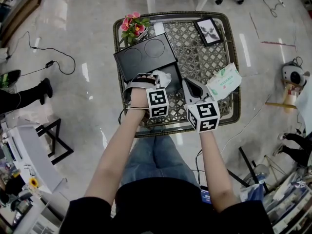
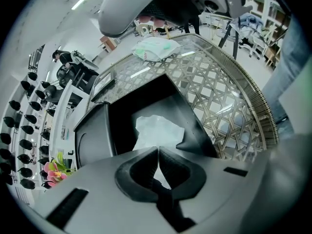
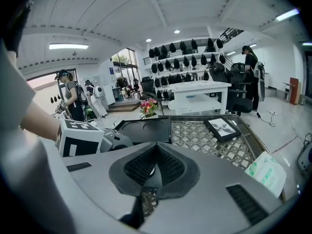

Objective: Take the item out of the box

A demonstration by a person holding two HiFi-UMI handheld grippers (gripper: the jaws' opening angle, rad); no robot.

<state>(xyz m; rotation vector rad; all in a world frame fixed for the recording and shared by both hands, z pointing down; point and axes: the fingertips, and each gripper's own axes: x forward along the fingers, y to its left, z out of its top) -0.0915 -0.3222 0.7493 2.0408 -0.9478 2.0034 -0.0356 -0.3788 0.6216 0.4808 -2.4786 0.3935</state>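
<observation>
An open black box stands on the lattice-top table, its lid lying flat behind it. A crumpled white wrapped item lies inside the box. My left gripper reaches into the box from the near side. In the left gripper view its jaws are closed together with a fold of the white item pinched between the pads. My right gripper hovers just right of the box, above the table. Its jaws are shut with nothing in them.
On the table are a pot of pink flowers at the back left, a framed picture at the back right and a green-and-white wipes pack at the right rim. People, shelves and chairs stand around the room.
</observation>
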